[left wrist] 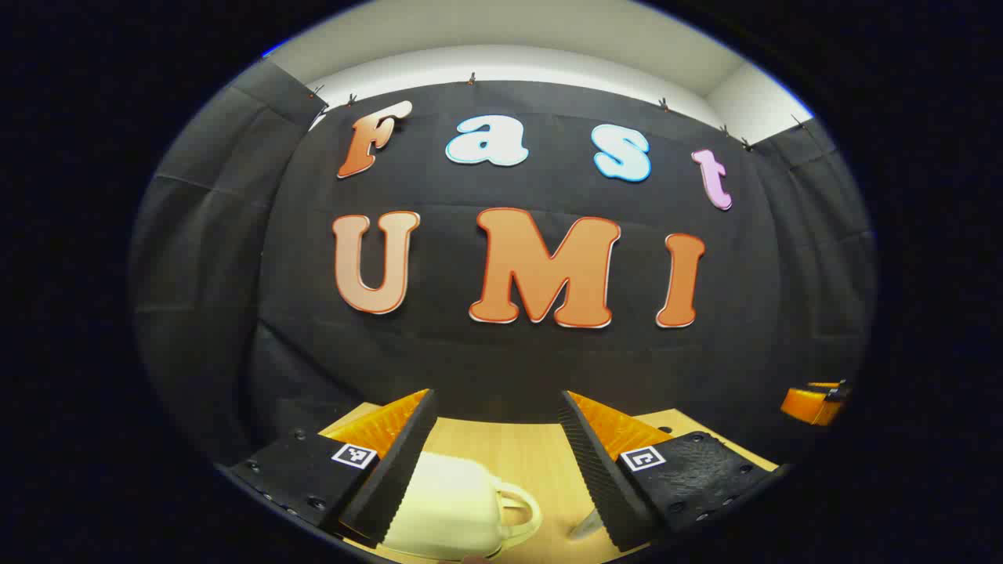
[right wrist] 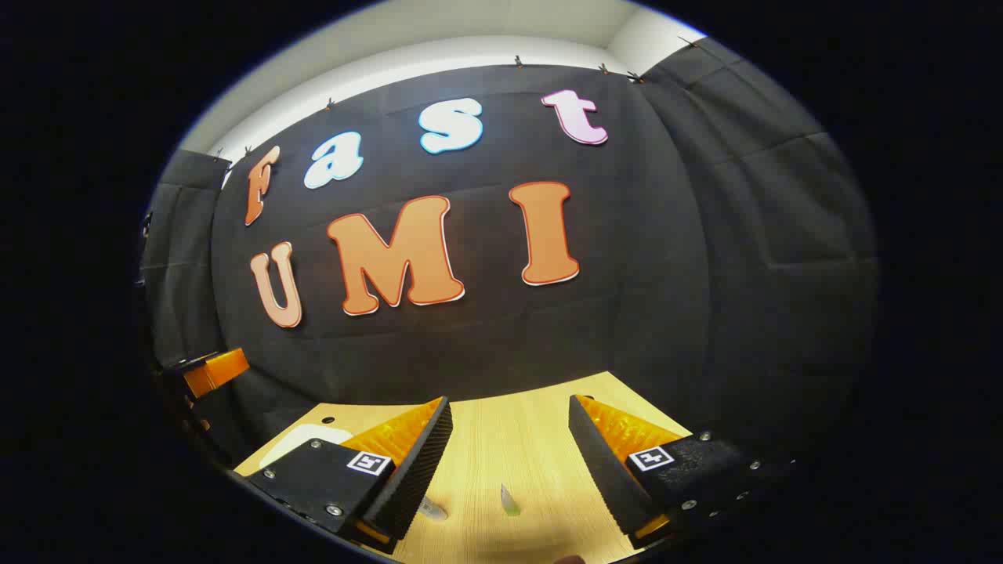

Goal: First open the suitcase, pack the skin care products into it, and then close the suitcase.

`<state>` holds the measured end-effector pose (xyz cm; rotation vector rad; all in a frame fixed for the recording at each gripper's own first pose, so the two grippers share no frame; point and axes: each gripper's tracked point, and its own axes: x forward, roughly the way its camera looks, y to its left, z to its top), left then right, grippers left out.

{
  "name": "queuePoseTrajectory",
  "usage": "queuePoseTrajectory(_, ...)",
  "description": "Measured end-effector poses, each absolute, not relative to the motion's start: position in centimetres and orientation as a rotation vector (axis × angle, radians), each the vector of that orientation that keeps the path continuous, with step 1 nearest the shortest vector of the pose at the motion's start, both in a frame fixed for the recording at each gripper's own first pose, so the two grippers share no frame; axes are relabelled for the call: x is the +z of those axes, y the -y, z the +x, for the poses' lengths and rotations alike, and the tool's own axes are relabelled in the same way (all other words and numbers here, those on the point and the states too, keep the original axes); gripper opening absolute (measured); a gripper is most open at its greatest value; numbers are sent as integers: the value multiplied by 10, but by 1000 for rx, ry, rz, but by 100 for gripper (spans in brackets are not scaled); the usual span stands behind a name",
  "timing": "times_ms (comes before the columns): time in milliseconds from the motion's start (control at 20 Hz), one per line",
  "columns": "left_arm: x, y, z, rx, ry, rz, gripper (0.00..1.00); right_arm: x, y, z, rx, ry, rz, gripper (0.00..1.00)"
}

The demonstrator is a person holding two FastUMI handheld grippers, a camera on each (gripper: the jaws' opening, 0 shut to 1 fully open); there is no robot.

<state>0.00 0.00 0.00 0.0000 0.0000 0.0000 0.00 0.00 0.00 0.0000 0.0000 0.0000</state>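
Both grippers: held up high above the table (right wrist: 501,439), pointed mostly at the booth wall, so little of the work area is seen.
Left gripper (left wrist: 497,462): fingers spread wide apart, nothing held between them.
Right gripper (right wrist: 509,470): fingers spread wide too, nothing clamped.
Suitcase (left wrist: 450,509): a cream-coloured case with a handle on its side is seen low in the left gripper view, lying on the wooden table just under and between the left fingers. Looks shut, though that's a guess since a lot of it is cut off. A pale corner at the far left of the table in the right gripper view is probably the same case.
Skin care products: a small clear tube (right wrist: 509,500) is seen on the table below the right gripper, with another small item (right wrist: 431,511) poking out beside the left finger. Too small to be told apart properly.
Progress: judged to be right at the start, case not yet opened.
Risk 1: the case could be shoved across the smooth table instead of opened if the lid edge is caught badly.
Risk 2: the handle could be grabbed by mistake, so the whole case gets lifted.
Risk 3: the little tube could be knocked or rolled away on the way down, since it sits right under the right fingers.
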Motion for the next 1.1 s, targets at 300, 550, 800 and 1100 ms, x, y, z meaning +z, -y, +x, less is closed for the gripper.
queuePoseTrajectory(300, -31, 21, -13, -6, -89, -94, 97, -2, -3, 11, 50, -45, -82, 95)
queuePoseTrajectory(550, -32, 26, -14, 5, -81, -54, 97, -12, -15, 24, 101, -76, -109, 94)
queuePoseTrajectory(800, -33, 25, -7, -11, -85, -38, 97, -13, -30, 25, 133, -77, -107, 95)
queuePoseTrajectory(1100, -43, 28, 5, -45, -108, 21, 97, -31, -30, 26, 127, -118, -122, 95)
